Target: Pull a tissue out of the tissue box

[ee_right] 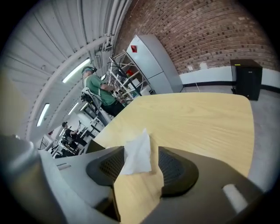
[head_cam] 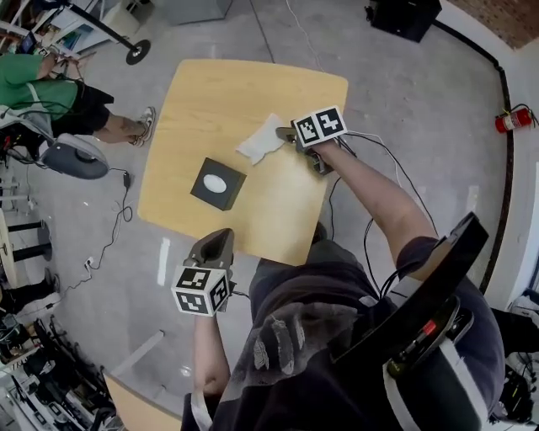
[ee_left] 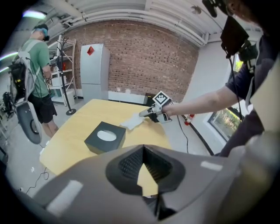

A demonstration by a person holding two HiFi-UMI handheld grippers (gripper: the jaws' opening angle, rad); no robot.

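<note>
Surroundings: concrete floor (head_cam: 404, 101) all round the wooden table (head_cam: 253, 93); a person in a green shirt (head_cam: 38, 91) stands off its far left corner, next to cluttered racks.
Floor items: black case (head_cam: 402, 15) beyond the table's far edge, red fire extinguisher (head_cam: 514, 119) by the wall on the right, and a cable (head_cam: 109, 236) trailing to the left of the table.
Back wall: brick wall, with a tall grey cabinet (ee_left: 94, 72) standing against it.
In the way: the person's right forearm (head_cam: 370, 189) reaches in over the table's right edge. The left gripper's own body fills the lower half of the left gripper view.
Tissue box (head_cam: 218, 183): dark and square, sitting flat near the middle of the table. The oval opening on top shows pale tissue inside.
Tissue (head_cam: 259, 148): white and crumpled, out of the box and lying on the wood just beyond it. Bare wood shows between the two.
Right gripper (head_cam: 281, 133): low over the table with its jaws apart. The tissue lies between the pads, unpinched.
Left gripper (head_cam: 222, 233): at the near table edge, well short of the box, with its jaws tip to tip and nothing between them.
</note>
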